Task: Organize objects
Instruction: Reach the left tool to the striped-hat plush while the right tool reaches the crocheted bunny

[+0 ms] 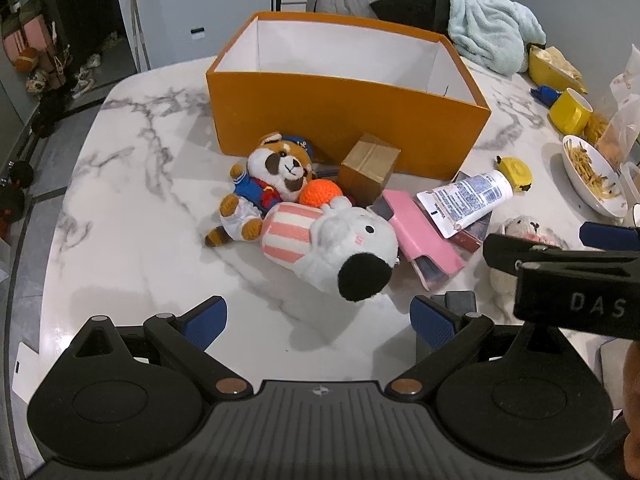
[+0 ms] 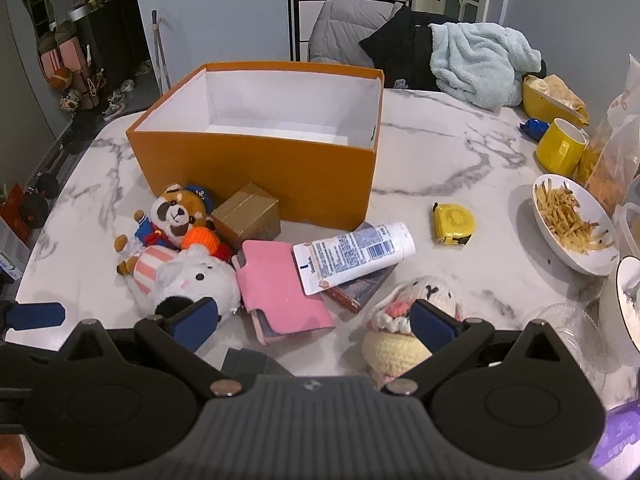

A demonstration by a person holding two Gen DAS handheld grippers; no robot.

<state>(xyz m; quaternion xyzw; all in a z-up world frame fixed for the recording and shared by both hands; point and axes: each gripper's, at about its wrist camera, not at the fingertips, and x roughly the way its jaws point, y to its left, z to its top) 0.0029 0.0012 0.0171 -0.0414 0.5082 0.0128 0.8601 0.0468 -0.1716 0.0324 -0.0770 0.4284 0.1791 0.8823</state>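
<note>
Both tools hang open and empty over a marble bench point(image 2: 440, 148): left tool point(image 1: 318, 316), right tool point(image 2: 314, 322). The orange box point(image 2: 256, 172) at twelve o'clock is empty. Toys lie heaped before it; picking the white plush dog point(image 1: 340, 248) seems next.

The box point(image 2: 256, 176) is orange outside and white inside. The worktop point(image 2: 440, 168) is white with grey wavy lines. The raccoon toy point(image 1: 276, 172) is brown and white with a blue coat. The white dog toy point(image 1: 340, 248) has a black nose and pink and white stripes. The ball point(image 1: 320, 193) is orange. The wallet point(image 2: 280, 288) is pink. The tape measure point(image 2: 454, 225) and mug point(image 2: 558, 151) are yellow. The tongs have blue pads point(image 1: 204, 320).
</note>
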